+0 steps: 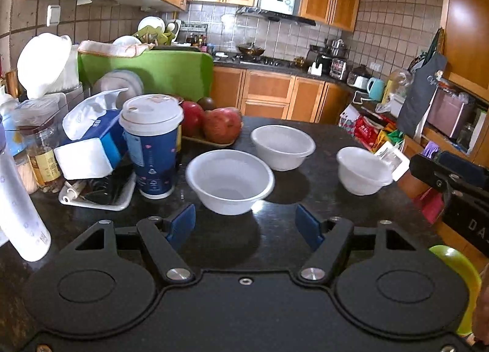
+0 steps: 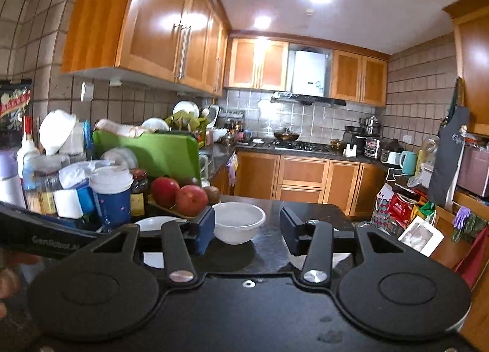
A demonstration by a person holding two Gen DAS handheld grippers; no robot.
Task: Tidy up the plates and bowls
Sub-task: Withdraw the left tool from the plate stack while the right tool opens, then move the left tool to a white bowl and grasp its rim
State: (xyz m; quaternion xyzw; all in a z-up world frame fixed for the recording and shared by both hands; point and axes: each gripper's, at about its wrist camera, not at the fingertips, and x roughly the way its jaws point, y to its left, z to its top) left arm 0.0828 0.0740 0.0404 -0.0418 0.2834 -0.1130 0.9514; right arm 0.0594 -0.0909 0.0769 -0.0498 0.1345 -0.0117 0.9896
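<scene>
While three smooth white round bowls sit apart on the glossy speckled black countertop [image 1: 275, 239], the left gripper [image 1: 246, 225] hangs wide open and empty, the nearest bowl [image 1: 229, 181] at twelve o'clock, the far bowl [image 1: 282, 147] and the small bowl [image 1: 363, 170] toward one and two. A lidded paper cup [image 1: 152, 145] and red apples [image 1: 221, 125] stand at eleven. The right gripper [image 2: 247, 229] also gapes empty, the far bowl at twelve.

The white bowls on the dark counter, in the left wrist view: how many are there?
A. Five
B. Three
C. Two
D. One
B: three empty white bowls stand apart on the counter: the near bowl, the far bowl, and the right bowl.
</scene>
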